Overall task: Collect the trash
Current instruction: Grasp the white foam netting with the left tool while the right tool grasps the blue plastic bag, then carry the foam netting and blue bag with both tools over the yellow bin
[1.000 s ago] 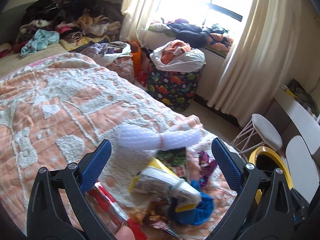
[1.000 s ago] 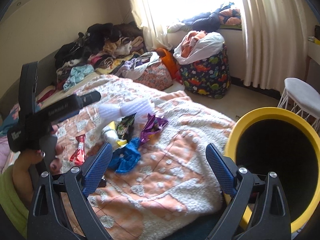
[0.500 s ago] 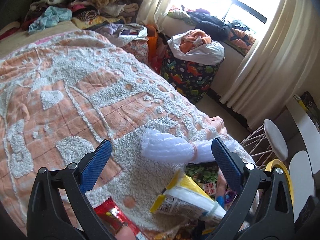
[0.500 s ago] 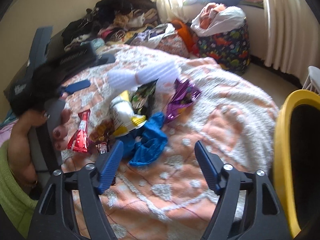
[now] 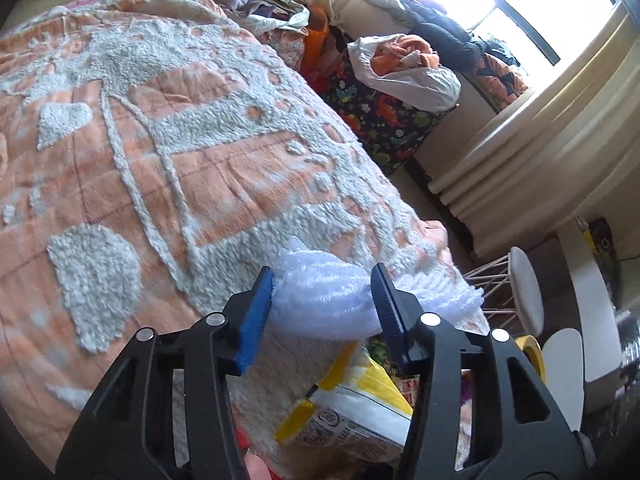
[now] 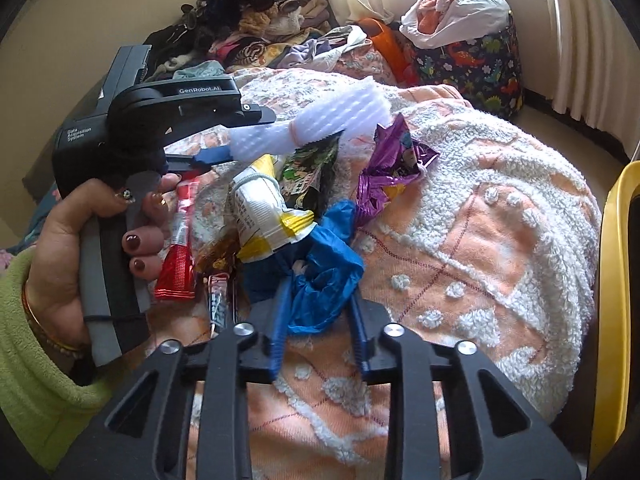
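A white foam net (image 5: 324,300) lies on the peach and white bedspread (image 5: 200,168). My left gripper (image 5: 322,284) is closing on it, and both blue pads press its sides. My right gripper (image 6: 318,304) is closing too, its pads pinching a crumpled blue plastic piece (image 6: 324,268). Between the two lie a yellow and white packet (image 6: 264,216), a green wrapper (image 6: 308,172), a purple wrapper (image 6: 392,168), a red wrapper (image 6: 180,240) and a brown wrapper (image 6: 220,248). A hand (image 6: 80,240) in a green sleeve holds the left gripper.
A yellow bin (image 6: 612,300) stands at the bed's right edge. Beyond the bed's foot are a dinosaur-print basket (image 6: 472,60) stuffed with clothes, a white stool (image 5: 524,292) and curtains. A heap of clothes (image 6: 248,28) covers the far end of the bed.
Both grippers came down onto the trash pile and narrowed from wide open. The left closed around the foam net, the right around the blue plastic.
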Demonstrator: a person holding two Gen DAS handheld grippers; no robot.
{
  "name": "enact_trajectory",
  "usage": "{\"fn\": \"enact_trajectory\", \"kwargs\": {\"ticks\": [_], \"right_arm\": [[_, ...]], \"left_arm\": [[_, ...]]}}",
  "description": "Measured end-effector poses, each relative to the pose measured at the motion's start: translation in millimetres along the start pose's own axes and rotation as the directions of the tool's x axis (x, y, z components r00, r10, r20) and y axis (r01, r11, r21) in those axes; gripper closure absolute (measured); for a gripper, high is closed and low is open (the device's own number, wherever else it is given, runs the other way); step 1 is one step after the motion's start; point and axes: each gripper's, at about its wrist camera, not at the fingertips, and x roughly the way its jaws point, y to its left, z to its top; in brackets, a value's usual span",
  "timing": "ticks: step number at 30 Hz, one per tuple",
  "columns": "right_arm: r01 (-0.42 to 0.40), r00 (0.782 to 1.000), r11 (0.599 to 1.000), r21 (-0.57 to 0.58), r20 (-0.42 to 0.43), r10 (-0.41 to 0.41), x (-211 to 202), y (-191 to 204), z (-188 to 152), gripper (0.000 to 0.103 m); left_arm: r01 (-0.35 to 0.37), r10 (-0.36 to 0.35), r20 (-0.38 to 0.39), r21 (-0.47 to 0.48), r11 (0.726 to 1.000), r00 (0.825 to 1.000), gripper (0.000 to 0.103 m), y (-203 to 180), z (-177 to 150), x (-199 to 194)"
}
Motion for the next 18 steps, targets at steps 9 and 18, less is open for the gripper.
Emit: {"fn": "enact_trajectory", "kwargs": {"ticks": [9, 18], "right_arm": [[-0.029, 0.999, 1.000, -0.001, 0.018, 0.029, -19.3, 3.1, -9.1, 0.100], [-0.035, 0.998, 0.999, 0.018, 0.052, 0.034, -41.3, -3.2, -17.5, 0.100]], "left_arm": [[0.076, -0.077, 0.015, 0.067, 0.995, 0.997, 0.102, -15.5, -19.0, -20.5], [0.081, -0.091, 0.046, 0.185, 0.979, 0.995, 0.101, -36.2, -29.5, -36.3]]}}
